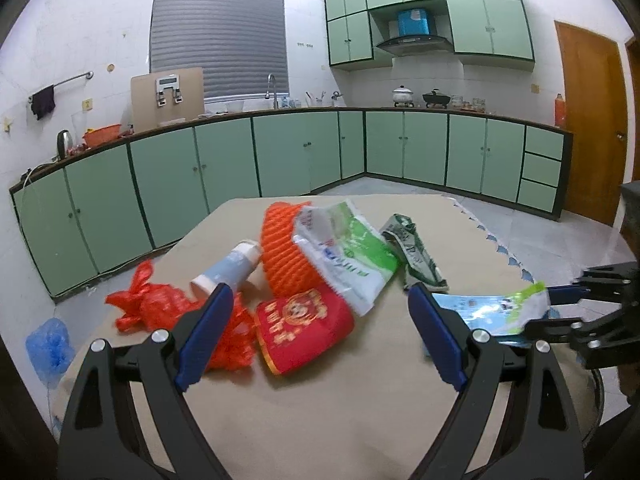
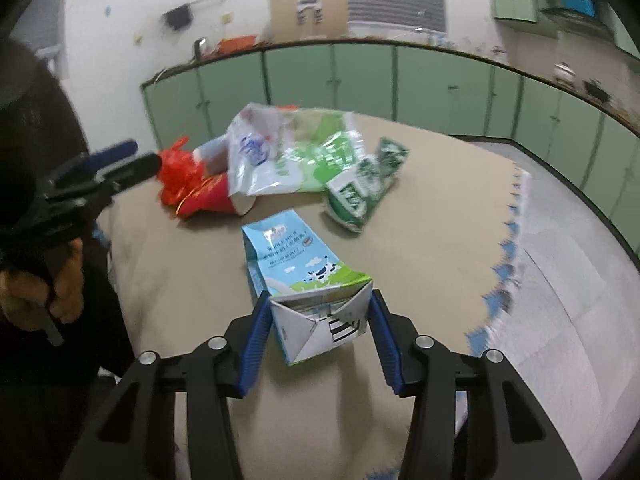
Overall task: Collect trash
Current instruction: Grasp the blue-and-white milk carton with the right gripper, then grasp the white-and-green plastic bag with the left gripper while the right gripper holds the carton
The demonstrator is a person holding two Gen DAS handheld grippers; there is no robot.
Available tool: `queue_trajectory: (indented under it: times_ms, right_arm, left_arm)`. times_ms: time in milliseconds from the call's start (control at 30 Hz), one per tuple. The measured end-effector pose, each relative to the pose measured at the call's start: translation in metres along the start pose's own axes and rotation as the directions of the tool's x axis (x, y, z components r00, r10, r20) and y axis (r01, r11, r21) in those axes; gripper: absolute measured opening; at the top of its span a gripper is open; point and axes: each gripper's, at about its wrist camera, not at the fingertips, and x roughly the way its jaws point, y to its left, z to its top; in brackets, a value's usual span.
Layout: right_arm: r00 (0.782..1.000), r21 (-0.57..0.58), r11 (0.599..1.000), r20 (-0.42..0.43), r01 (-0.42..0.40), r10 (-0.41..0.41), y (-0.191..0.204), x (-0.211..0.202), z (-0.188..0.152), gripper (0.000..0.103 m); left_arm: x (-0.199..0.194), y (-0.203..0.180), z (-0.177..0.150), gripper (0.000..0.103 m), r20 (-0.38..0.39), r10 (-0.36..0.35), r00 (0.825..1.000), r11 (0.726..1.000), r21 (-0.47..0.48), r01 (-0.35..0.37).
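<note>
**Lin:** While the right gripper point(image 2: 318, 336) is reaching in from the bottom of the right wrist view, its blue fingers point(image 2: 253, 354) are pressing on both sides of the milk carton point(image 2: 304, 280), holding it by its folded white end.

**Ravi:** And where is that carton sitting?

**Lin:** It is lying at the lower middle of the frame on the tan tabletop point(image 2: 420, 232), its light blue face with the cow picture pointing away toward the pile. Whether it is resting on the surface or lifted, I cannot tell.

**Ravi:** What is lying beyond it?

**Lin:** A crushed green carton point(image 2: 362, 188) is lying just above and to the right. Up and left, a green and white plastic bag point(image 2: 296, 156) is draping over a red paper cup point(image 2: 212, 200), with a red plastic bag point(image 2: 178, 172) crumpled at the cup's left.

**Ravi:** How is the left gripper point(image 1: 320, 312) looking?

**Lin:** In the left wrist view its fingers point(image 1: 206, 332) are standing wide apart with nothing gripped, framing the red paper cup and the red plastic bag at the lower middle. An orange foam net point(image 1: 286, 256) and a pale blue bottle point(image 1: 228, 268) are lying above them, touching each other.

**Ravi:** Anything behind?

**Lin:** Green cabinets point(image 1: 224, 160) are running across the middle of the frame.
</note>
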Motion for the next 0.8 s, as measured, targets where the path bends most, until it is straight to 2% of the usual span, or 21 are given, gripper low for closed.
queue_trajectory:
  times_ms: [133,267,333,433,667,700,767,800]
  right_arm:
    - [0.999,0.027,0.999,0.025,0.022,-0.023,-0.009,-0.013,-0.002,0.048]
    - [0.999,0.037,0.999,0.031,0.04,-0.042,-0.013,-0.01,-0.002,0.047]
    - [0.998,0.05,0.998,0.042,0.048,-0.05,-0.016,-0.011,-0.002,0.047]
    - [0.997,0.068,0.996,0.054,0.056,-0.06,-0.02,-0.012,-0.002,0.047]
    - [0.996,0.066,0.996,0.057,0.066,-0.07,-0.02,-0.016,0.0,0.047]
    - [0.996,0.067,0.995,0.058,0.067,-0.071,-0.02,-0.015,0.0,0.047]
    - [0.995,0.066,0.995,0.06,0.07,-0.074,-0.019,-0.017,0.001,0.047]
    - [0.995,0.067,0.995,0.061,0.07,-0.075,-0.019,-0.018,0.001,0.047]
  left_arm:
    - [0.018,-0.006,0.008,0.086,0.001,-0.006,1.0,1.0,0.006,0.006]
    - [0.042,-0.005,0.014,0.086,-0.031,-0.008,0.999,1.0,-0.019,0.007]
    - [0.053,-0.005,0.014,0.085,-0.056,-0.004,0.998,1.0,-0.027,0.003]
    - [0.073,-0.005,0.013,0.077,-0.117,0.001,0.993,0.999,-0.038,-0.005]
    - [0.098,0.0,0.014,0.075,-0.18,-0.021,0.983,0.996,-0.085,0.006]
    - [0.101,0.001,0.015,0.071,-0.19,-0.025,0.981,0.996,-0.093,0.008]
    - [0.106,0.004,0.016,0.054,-0.214,-0.047,0.976,0.994,-0.109,0.024]
    - [0.108,0.005,0.016,0.038,-0.222,-0.067,0.973,0.992,-0.12,0.041]
